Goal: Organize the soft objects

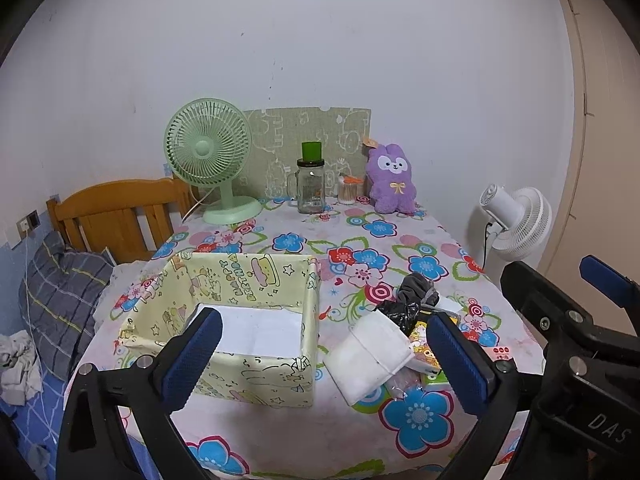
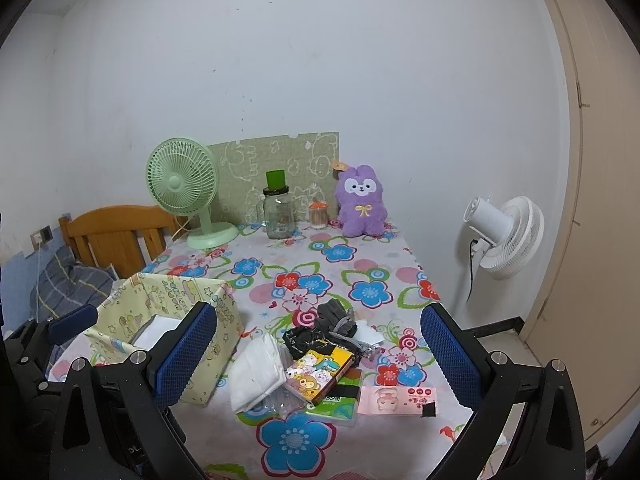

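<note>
A yellow cartoon-print fabric box [image 1: 256, 280] stands open at the table's near left, with white paper on its bottom. Right of it lies a pile: a folded white cloth [image 1: 372, 354] [image 2: 256, 372], a grey glove [image 1: 416, 288] [image 2: 336, 316], a crumpled black bag [image 2: 304, 338], and a cartoon tissue pack [image 2: 320, 368]. A purple plush [image 1: 390, 180] [image 2: 360, 200] sits at the far edge by the wall. My left gripper [image 1: 326, 360] hovers open over the box's right wall and the white cloth, holding nothing. My right gripper [image 2: 320, 356] hangs open above the pile, also with nothing in it.
A green desk fan [image 1: 208, 148], a glass jar with a green lid [image 1: 311, 188] and a cotton-swab tub [image 1: 347, 192] line the back of the floral tablecloth [image 1: 360, 240]. A white floor fan [image 2: 504, 236] stands right of the table, a wooden headboard [image 1: 116, 216] and pillow left.
</note>
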`<act>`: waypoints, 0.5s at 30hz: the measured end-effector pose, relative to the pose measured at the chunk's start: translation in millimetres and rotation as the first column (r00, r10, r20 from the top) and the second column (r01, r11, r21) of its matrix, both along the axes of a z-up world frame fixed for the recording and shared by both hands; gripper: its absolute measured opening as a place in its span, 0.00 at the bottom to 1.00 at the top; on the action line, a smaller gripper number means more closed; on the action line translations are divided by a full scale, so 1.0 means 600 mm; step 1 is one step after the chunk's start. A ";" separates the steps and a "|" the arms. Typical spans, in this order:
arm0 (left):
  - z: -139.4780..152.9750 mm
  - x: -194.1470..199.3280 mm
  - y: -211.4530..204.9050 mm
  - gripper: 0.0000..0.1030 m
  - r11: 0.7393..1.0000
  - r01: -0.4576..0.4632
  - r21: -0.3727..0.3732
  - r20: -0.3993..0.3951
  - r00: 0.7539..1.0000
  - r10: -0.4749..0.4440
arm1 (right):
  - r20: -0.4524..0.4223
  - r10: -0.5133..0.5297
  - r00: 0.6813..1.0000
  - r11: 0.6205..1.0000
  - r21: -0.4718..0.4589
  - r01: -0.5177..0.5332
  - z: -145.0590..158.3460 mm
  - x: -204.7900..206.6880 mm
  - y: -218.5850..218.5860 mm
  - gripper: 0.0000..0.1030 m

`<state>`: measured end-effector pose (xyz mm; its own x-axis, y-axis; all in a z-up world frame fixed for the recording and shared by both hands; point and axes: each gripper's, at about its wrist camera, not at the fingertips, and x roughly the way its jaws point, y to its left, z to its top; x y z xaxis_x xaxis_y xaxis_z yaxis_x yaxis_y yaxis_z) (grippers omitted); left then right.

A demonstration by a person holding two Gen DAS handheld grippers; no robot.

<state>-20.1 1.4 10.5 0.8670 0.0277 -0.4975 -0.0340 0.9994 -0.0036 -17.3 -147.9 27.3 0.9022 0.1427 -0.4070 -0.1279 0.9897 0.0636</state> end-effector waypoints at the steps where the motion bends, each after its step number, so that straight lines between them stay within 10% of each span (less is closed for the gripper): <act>1: 0.000 0.000 -0.001 1.00 1.000 0.000 0.001 0.001 1.000 0.000 | 0.001 0.001 1.000 1.000 0.001 -0.001 0.000 0.000 -0.001 1.00; 15: 0.002 0.000 0.002 1.00 1.000 -0.006 0.007 0.013 1.000 0.006 | -0.006 0.009 1.000 1.000 0.004 -0.009 0.000 0.002 -0.002 1.00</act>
<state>-19.8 2.5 12.0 0.8734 0.0368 -0.4856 -0.0402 0.9992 0.0033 -16.4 -149.4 27.3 0.8983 0.1526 -0.4120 -0.1364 0.9883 0.0687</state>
